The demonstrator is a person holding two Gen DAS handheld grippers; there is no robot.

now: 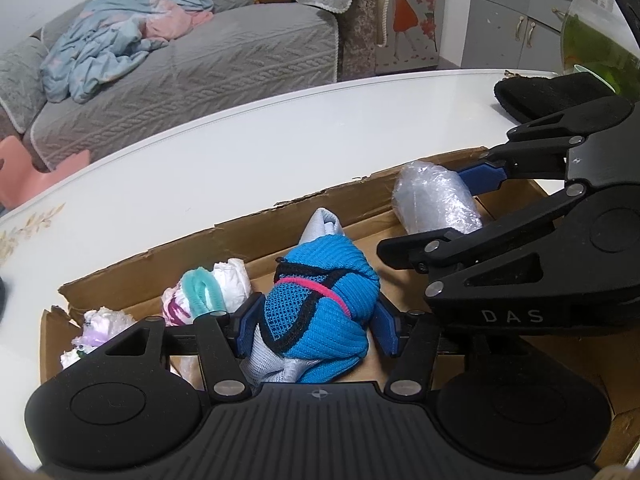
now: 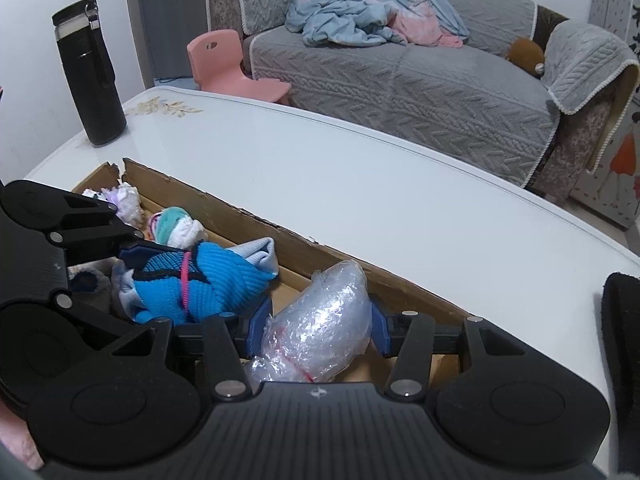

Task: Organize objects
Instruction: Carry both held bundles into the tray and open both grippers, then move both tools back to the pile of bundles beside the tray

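Note:
A shallow cardboard box (image 1: 240, 232) (image 2: 288, 240) lies on the white table. A blue knitted bundle (image 1: 320, 304) (image 2: 216, 280) tied with a pink band rests in it, between the fingers of my left gripper (image 1: 316, 326). The pads stand close at its sides and the right one is a sliver clear. My right gripper (image 2: 320, 324) (image 1: 432, 212) is shut on a clear plastic-wrapped bundle (image 2: 320, 320) (image 1: 432, 200) at the box's right end. A white and teal sock roll (image 1: 208, 292) (image 2: 176, 224) and a white and purple roll (image 1: 96, 328) (image 2: 124, 200) lie further left in the box.
A black flask (image 2: 90, 76) stands at the table's far left corner. A black cloth item (image 1: 552, 92) (image 2: 620, 360) and a glass bowl (image 1: 592, 40) sit at the right. Bare white tabletop (image 2: 360, 184) stretches behind the box. A grey sofa (image 2: 400, 80) and pink chair (image 2: 228, 64) stand beyond.

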